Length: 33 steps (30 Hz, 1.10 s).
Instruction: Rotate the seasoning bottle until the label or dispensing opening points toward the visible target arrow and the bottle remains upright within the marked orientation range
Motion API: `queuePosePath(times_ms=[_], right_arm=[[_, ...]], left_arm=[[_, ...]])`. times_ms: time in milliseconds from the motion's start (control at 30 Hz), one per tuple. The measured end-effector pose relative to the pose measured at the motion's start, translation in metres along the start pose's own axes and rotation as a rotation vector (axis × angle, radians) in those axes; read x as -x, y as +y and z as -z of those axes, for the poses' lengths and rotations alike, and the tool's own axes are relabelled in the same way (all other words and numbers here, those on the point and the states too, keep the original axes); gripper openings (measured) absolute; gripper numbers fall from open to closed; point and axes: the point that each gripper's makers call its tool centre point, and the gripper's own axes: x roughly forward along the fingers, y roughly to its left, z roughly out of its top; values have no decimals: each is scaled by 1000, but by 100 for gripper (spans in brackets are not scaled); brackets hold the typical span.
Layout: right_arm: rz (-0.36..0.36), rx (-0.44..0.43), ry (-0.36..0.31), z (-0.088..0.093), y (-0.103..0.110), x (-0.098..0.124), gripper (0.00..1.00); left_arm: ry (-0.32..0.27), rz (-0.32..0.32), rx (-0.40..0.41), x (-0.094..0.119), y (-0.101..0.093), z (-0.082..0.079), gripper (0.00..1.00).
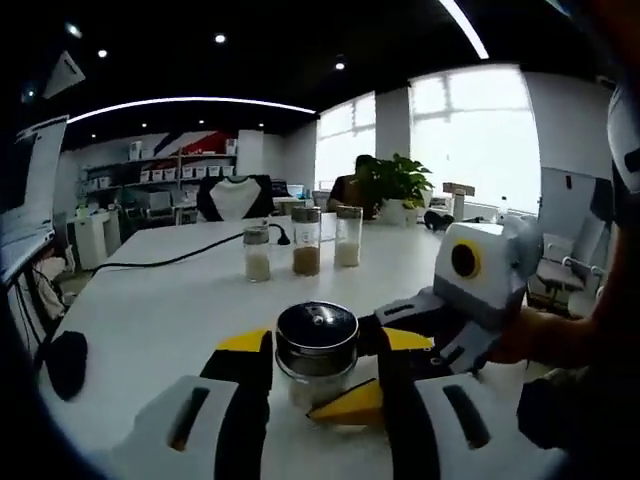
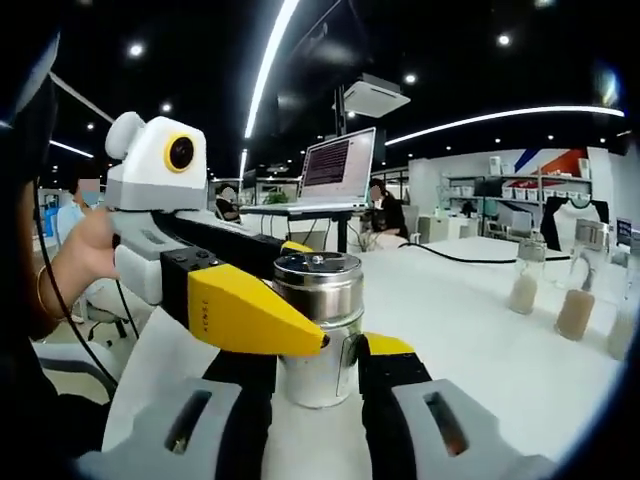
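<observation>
My left gripper (image 1: 318, 372) has its yellow-tipped jaws closed against the seasoning bottle (image 1: 316, 350), which stands upright on the white table (image 1: 160, 310) with its steel cap up. My right gripper (image 2: 318, 362) clasps the same bottle from the other side. Farther back on the table, three glass jars (image 1: 305, 242) stand in a row beside a black cable (image 1: 170, 261).

White desk (image 1: 150, 310). Bottle (image 1: 316, 352) stands upright at 6 o'clock. Three jars (image 1: 306, 241) stand in a row at 12 o'clock. Black cable (image 1: 170, 260) runs toward 10 o'clock. Dark object (image 1: 66, 362) lies at 8 o'clock.
</observation>
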Motion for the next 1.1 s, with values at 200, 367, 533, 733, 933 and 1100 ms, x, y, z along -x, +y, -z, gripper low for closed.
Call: queuePosePath(times_ms=[200,367,533,733,933,1100], right_arm=[[42,0,-1,0,1,-1,30],[107,-2,-17,0,2,-3,30],[158,51,-13,-2,3,-4,30],[170,58,-13,-2,3,-6,30],[195,26,-15,-1,0,-4,30],[204,25,-13,-1,0,-4,30]], left_arm=[[9,-78,-34,-4,5,-1,43],[35,-146,-93,-12,3,1,46],[8,-187,-49,-12,9,-2,44],[-6,-243,-43,-11,12,-3,44],[-13,-273,-29,-14,15,-3,45],[-11,-292,-30,-16,19,-4,45]])
